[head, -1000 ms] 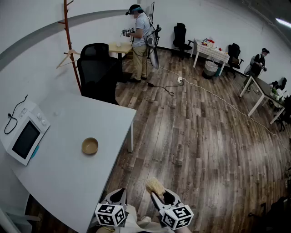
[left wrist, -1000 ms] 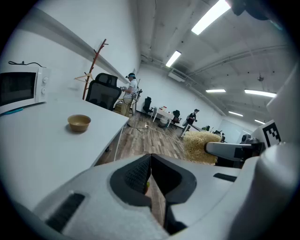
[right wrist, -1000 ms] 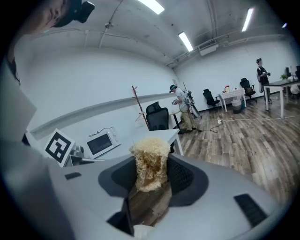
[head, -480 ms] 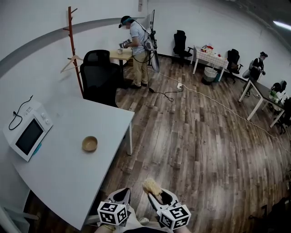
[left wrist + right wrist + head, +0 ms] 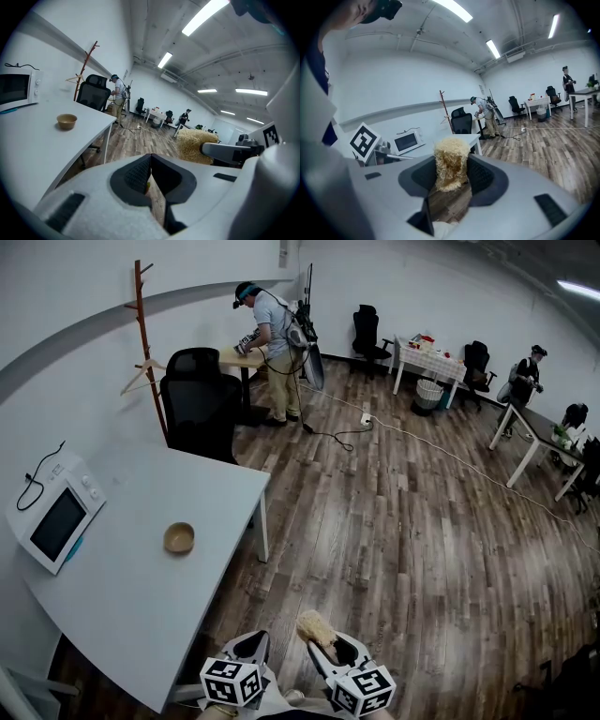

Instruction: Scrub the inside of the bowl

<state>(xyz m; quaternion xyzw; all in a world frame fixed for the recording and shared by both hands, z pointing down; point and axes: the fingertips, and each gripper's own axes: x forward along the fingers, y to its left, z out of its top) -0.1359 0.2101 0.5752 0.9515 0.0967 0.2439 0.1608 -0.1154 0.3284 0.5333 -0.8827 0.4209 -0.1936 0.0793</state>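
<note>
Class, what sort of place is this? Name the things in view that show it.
Probably an open office or lab workspace: office chairs, several desks, and a microwave on a white table.

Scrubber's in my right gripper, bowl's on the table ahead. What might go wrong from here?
1. The bowl sits loose on the table; with the left gripper shut and away from it, scrubbing may shove it around.
2. The right gripper pinches the soft scrubber low; it may bend or slip.
</note>
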